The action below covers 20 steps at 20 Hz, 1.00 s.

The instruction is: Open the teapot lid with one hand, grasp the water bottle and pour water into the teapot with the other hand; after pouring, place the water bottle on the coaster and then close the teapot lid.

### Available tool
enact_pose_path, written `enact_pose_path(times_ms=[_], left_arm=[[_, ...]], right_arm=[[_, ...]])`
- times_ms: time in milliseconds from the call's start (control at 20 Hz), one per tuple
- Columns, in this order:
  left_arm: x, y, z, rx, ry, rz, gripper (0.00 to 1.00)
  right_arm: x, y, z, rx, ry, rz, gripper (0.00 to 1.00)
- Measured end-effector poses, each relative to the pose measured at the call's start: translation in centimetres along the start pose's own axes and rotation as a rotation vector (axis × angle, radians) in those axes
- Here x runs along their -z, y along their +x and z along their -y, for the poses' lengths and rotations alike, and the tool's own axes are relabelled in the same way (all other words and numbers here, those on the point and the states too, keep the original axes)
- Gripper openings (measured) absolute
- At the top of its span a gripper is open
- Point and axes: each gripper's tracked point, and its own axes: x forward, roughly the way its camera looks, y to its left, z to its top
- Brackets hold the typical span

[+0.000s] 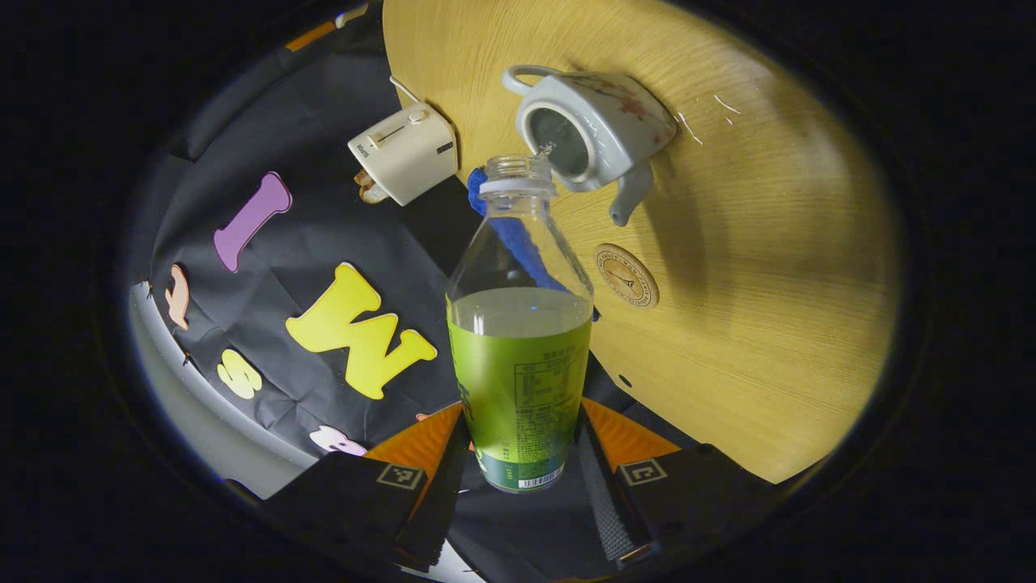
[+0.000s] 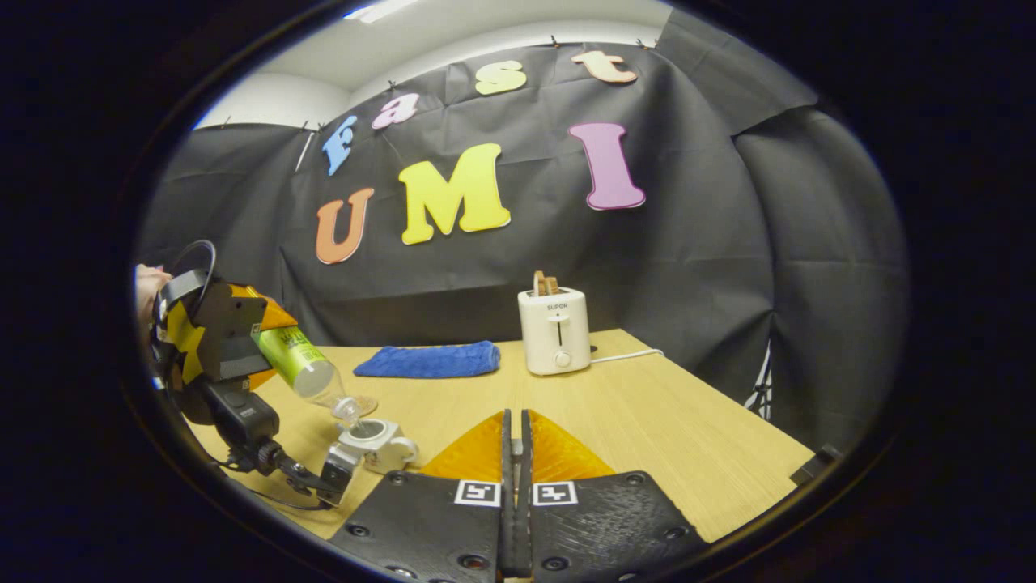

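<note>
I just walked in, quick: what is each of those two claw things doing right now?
Left gripper: jaws closed on the water bottle, tipped toward the open teapot.
Right gripper: jaws shut; whether they pinch anything cannot be told.

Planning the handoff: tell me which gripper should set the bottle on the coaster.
Left. The left gripper already grips the bottle, tilted over the open teapot, and the coaster lies just beside it. The right gripper is closed, away from the bottle.
</note>
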Motion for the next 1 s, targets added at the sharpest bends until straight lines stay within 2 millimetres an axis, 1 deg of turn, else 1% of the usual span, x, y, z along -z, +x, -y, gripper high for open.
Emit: enact_pose_path(times_ms=[100,350,450,600,650,700,900,950,1000], left_arm=[[-0.2,-0.2,-0.6,-0.017,0.040,-0.005,0.73],[-0.8,-0.4,-1.2,-0.028,0.081,-0.001,0.72],[-0.7,-0.4,-1.2,-0.026,0.091,-0.005,0.73],[-0.6,-0.4,-1.2,-0.018,0.098,-0.009,0.73],[-0.6,-0.4,-1.3,-0.016,0.098,-0.006,0.70],[-0.6,-0.4,-1.2,-0.016,0.098,-0.008,0.73],[-0.8,-0.4,-1.3,-0.027,0.082,0.008,0.73],[-0.8,-0.4,-1.4,-0.033,0.067,0.015,0.70],[-0.6,-0.3,-1.3,-0.035,0.040,0.016,0.72]], right_arm=[[0.1,-0.1,0.2,0.002,0.003,0.002,0.00],[0.0,-0.2,0.6,0.004,0.010,0.004,0.00],[0.0,-0.2,0.6,0.005,0.010,0.003,0.02],[0.0,-0.2,0.7,0.006,0.010,0.005,0.00],[-0.1,-0.2,0.8,0.007,0.010,0.007,0.00],[-0.1,-0.3,0.8,0.008,0.010,0.007,0.00],[-0.2,-0.4,0.9,0.009,0.011,0.011,0.00],[-0.4,-0.4,0.8,0.009,0.012,0.012,0.00],[-0.4,-0.5,0.9,0.009,0.012,0.013,0.00]])
